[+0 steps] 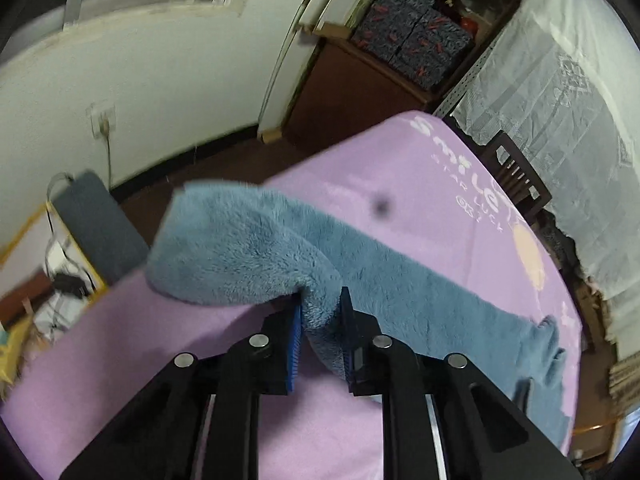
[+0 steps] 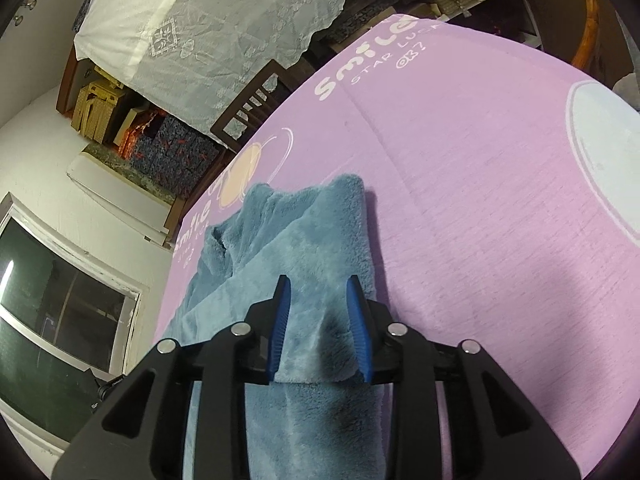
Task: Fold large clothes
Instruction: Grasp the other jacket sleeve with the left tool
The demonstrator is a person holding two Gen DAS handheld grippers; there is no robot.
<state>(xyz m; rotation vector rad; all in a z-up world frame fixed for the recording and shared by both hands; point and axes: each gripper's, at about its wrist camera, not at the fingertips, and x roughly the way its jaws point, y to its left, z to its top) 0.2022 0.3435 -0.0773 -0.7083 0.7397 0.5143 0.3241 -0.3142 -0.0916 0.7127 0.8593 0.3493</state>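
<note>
A fluffy blue-grey garment (image 1: 240, 248) lies on a purple sheet (image 1: 400, 168) printed with white lettering. My left gripper (image 1: 320, 298) is shut on a bunched fold of it, and a lifted flap of the fabric hangs over to the left of the pads. In the right wrist view the same garment (image 2: 304, 232) lies in a long folded strip on the sheet (image 2: 480, 200). My right gripper (image 2: 318, 280) sits low over it, its blue pads apart on either side of a soft ridge of fabric without pinching it.
A dark wooden chair (image 1: 516, 176) (image 2: 252, 100) stands at the sheet's far edge, beside furniture draped in white lace cloth (image 1: 560, 100) (image 2: 240, 20). Patterned boxes (image 1: 412, 40) fill a shelf. A grey pad (image 1: 96, 224) and cables lie off the sheet's left edge. A window (image 2: 60, 300) is at left.
</note>
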